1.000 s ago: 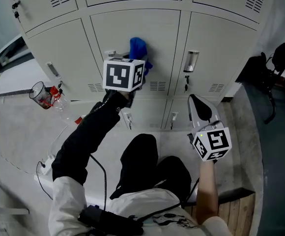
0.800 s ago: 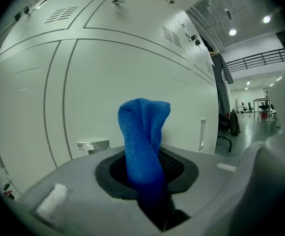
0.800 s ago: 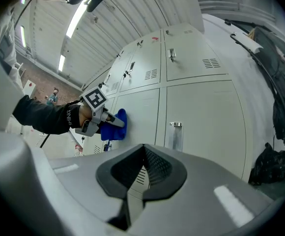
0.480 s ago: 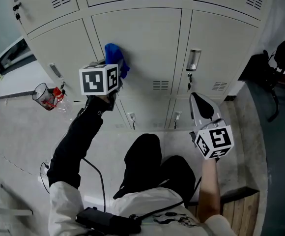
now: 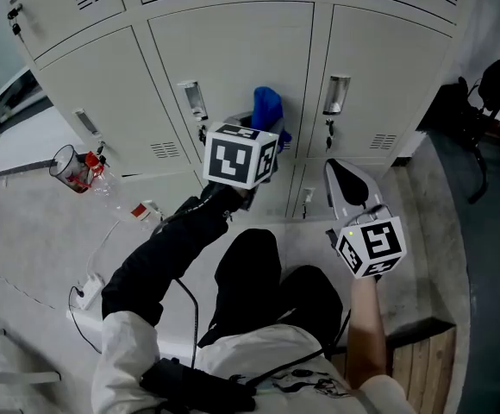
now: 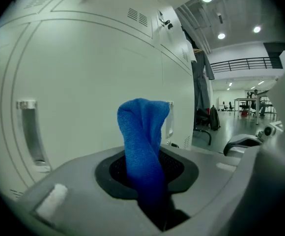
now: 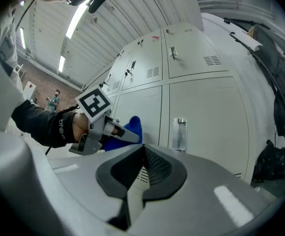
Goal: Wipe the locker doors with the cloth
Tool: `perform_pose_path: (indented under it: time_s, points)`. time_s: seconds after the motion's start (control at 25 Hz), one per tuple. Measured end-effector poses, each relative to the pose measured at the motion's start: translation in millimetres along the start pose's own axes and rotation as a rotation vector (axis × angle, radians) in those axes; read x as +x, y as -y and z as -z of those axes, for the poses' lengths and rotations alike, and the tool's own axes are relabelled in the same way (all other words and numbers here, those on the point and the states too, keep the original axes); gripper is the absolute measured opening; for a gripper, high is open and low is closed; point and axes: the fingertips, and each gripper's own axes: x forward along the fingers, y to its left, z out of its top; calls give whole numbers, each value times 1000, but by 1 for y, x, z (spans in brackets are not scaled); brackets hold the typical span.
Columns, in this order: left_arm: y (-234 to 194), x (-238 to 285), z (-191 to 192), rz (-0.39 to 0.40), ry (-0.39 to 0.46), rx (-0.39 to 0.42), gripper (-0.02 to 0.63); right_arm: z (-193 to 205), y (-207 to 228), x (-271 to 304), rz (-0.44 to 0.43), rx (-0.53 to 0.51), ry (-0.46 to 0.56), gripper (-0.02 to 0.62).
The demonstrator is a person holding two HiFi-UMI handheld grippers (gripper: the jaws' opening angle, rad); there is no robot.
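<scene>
While the wiping of the middle locker door [image 5: 233, 59] is judged to be in progress, the views are entered in turn.

Head view.
- Left gripper [image 5: 263, 138]: clamped on the blue cloth [image 5: 267, 109]. The cloth is bunched upright at the lower right part of that door, apparently touching its face. It is placed to the right of the door's recessed handle [image 5: 191, 100].
- Right gripper [image 5: 343, 179]: held below and to the right of that door, well apart from it, with nothing carried.

Left gripper view.
- The cloth is seen pinched between the jaws, with a folded tuft standing out beyond them toward the door face.
- Whether the tuft is pressed flat against the door cannot be told.

Right gripper view.
- The jaws are brought together with nothing between them.
- The left gripper and cloth are seen against the lower part of the door, left of the neighbouring door's handle [image 7: 179, 132].

Handling note (judgement).
- Only a narrow tuft is presented, so the contact patch is likely small. The tuft is best laid broadside against the door and drawn across it in overlapping passes.
- Light, even pressure is advised, so that the cloth is not dragged out of the clamp.
- The handle recess is best skirted or dabbed, since a fold could be snagged there.
- The idle right gripper is best held off the door face.
</scene>
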Motion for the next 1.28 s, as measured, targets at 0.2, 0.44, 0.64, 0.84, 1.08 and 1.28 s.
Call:
perform_pose_path:
  time_s: [0.2,0.44,0.64,0.84,1.08,1.28]
  points:
    - [14,36,19,20,-30,-32,98,7,11,-11,27,-13,-23,2]
    - [-17,30,35,-38,-50,-63,98,14,19,-10,38,9,-25,2]
    - [-52,12,45,-100,-61,-79,98,18,16,-5,31,29,-19,2]
    - [-80,-8,52,-161,-71,-87,98,17,13,0,23,37,-9,2]
    - [-100,-21,59,-190,-70,-113,98,19,13,1,27,43,-7,2]
    - [-113,-32,57,-213,-52,-127,98,22,14,0,30,54,-7,2]
